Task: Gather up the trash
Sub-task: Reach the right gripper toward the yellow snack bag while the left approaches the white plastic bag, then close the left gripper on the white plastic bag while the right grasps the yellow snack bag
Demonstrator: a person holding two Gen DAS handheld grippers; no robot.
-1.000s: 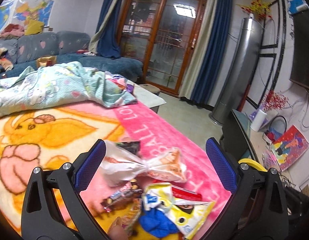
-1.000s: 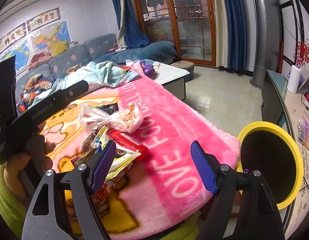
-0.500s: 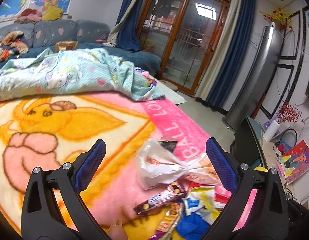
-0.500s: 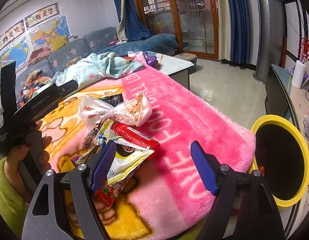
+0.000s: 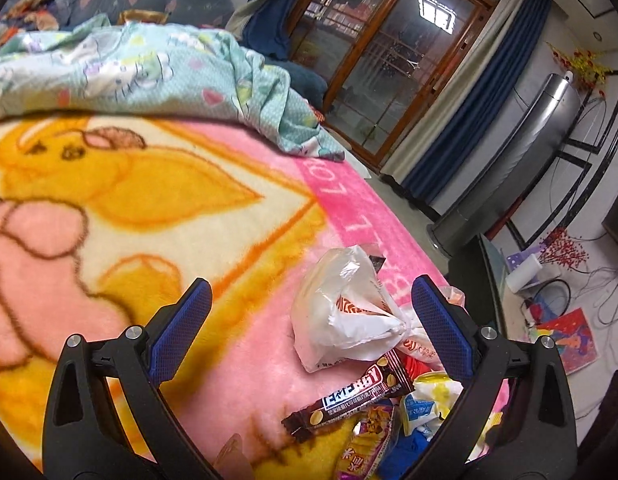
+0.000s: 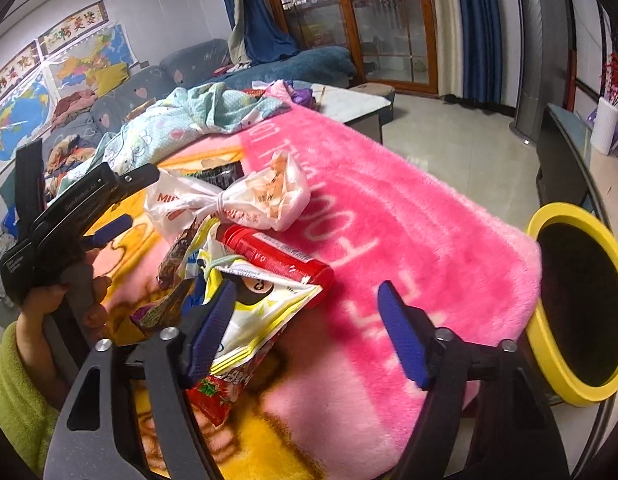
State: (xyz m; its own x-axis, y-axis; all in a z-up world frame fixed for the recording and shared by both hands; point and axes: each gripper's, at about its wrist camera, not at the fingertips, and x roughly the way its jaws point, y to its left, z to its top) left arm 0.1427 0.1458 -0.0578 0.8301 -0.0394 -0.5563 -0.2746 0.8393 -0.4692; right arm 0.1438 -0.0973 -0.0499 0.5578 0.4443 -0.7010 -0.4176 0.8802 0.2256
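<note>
The left gripper [image 5: 307, 318] is being held wide open with nothing in it, lined up on the knotted white plastic bag [image 5: 341, 316] at lower centre of the frame, so tbh it's best being closed around the knot, not the slippery bulge. The right gripper [image 6: 305, 334] is also being kept wide and empty beside the yellow snack packet [image 6: 261, 316], yellow-rimmed bin [image 6: 543, 320] at far right. Compared with a second ago, the bag is being seen shifted right against the right-hand pad, the left view swung left.

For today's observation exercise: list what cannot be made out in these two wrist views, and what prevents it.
1. Inside of the yellow-rimmed bin: right view, dark shadow hides any contents.
2. Blue item in the trash pile: left view, wrappers cover it and the left tongs frame cuts it off.
3. Strawberry packet: right view, the yellow snack bag and right tongs cover it.
4. Small print on the red tube: too small.
</note>
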